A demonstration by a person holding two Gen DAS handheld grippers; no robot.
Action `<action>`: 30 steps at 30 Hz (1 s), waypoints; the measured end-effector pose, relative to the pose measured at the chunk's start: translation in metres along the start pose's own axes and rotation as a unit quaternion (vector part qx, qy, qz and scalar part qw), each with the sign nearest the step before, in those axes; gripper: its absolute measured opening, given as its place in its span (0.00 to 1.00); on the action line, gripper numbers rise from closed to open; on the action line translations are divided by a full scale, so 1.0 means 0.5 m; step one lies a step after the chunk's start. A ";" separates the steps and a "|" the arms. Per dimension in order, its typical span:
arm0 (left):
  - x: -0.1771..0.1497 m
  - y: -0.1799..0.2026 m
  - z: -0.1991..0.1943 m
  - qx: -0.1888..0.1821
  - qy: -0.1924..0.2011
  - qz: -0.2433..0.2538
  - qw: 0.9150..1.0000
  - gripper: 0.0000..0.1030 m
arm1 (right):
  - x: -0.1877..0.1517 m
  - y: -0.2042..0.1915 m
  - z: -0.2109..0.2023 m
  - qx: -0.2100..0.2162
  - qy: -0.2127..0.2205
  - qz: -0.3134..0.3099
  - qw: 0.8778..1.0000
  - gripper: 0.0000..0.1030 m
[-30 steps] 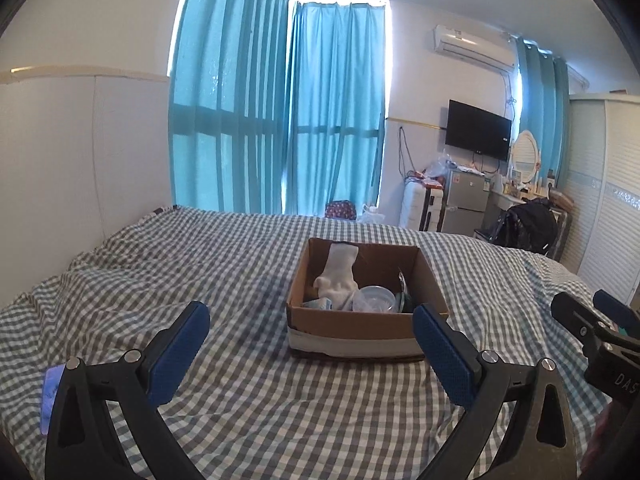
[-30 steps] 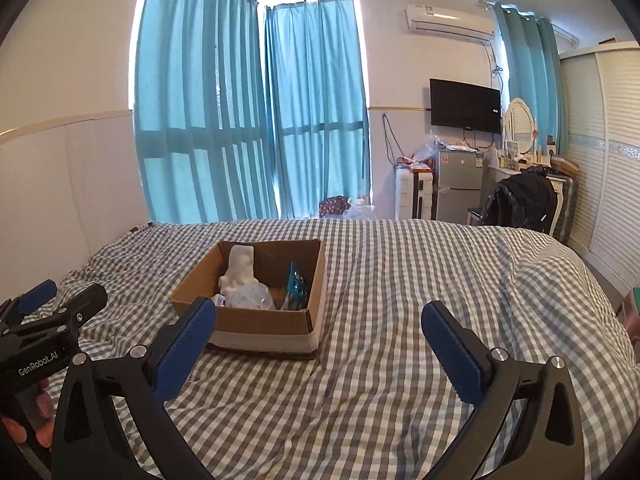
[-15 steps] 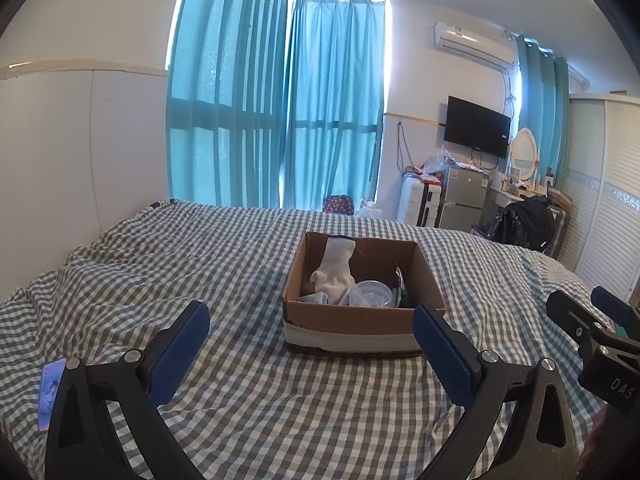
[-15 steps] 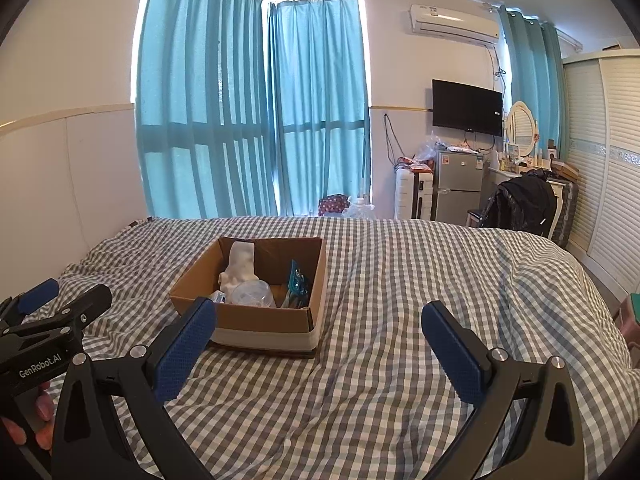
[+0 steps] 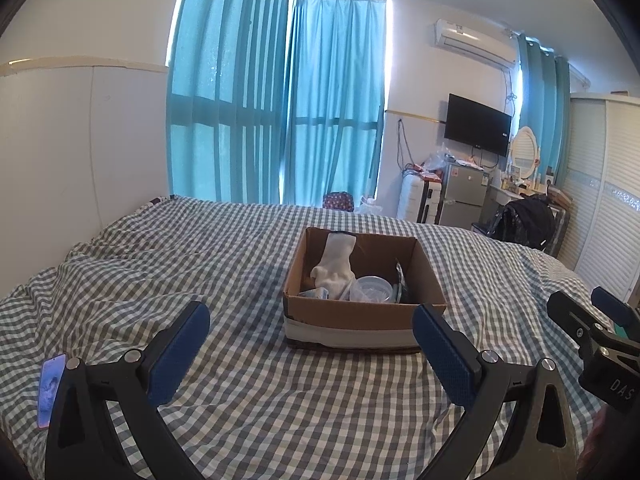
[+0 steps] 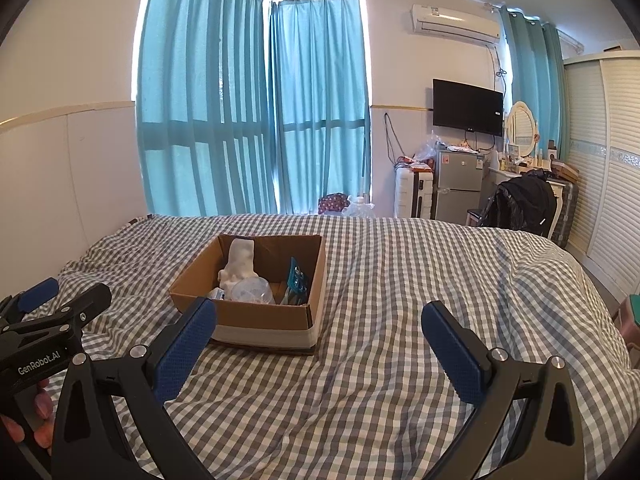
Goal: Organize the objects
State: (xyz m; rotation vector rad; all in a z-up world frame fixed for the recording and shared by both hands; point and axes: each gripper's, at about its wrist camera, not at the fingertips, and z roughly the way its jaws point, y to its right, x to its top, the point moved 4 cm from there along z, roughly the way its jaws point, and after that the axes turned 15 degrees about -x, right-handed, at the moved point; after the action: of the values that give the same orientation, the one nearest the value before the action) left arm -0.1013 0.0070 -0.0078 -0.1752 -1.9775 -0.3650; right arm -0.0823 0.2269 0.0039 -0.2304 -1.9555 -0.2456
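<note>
A brown cardboard box (image 5: 360, 316) sits on the checked bed. It holds a white sock (image 5: 336, 264), a clear round plastic container (image 5: 370, 289), a small blue-white packet (image 5: 316, 293) and a blue packet (image 6: 298, 276) upright by its right wall. The box also shows in the right wrist view (image 6: 256, 316). My left gripper (image 5: 310, 354) is open and empty, just short of the box. My right gripper (image 6: 320, 350) is open and empty, to the right of the box's near corner.
A phone (image 5: 51, 388) lies on the grey-checked bedspread (image 6: 400, 280) at the near left. Beyond the bed stand teal curtains (image 5: 280, 120), a small fridge (image 6: 458, 184), a wall TV (image 6: 467, 107), a chair with a black jacket (image 6: 524, 204) and a white wardrobe (image 6: 604, 184).
Both views have risen and tipped down a little, showing more of the box's inside. The grippers stay open and the objects have not moved.
</note>
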 end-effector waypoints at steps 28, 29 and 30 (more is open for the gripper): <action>-0.005 -0.013 -0.007 0.009 0.001 0.000 1.000 1.00 | -0.012 -0.006 0.010 0.002 -0.010 -0.001 1.000 1.00; -0.005 -0.013 -0.007 0.009 0.001 0.001 1.000 1.00 | -0.011 -0.005 0.010 0.003 -0.010 -0.001 1.000 1.00; -0.005 -0.012 -0.008 0.009 0.002 0.002 1.000 1.00 | -0.012 -0.006 0.010 0.003 -0.011 -0.001 1.000 1.00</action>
State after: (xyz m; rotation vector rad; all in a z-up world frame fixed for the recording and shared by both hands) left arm -0.0986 0.0001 -0.0097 -0.1663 -1.9765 -0.3440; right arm -0.0852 0.2253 -0.0038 -0.2288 -1.9780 -0.2401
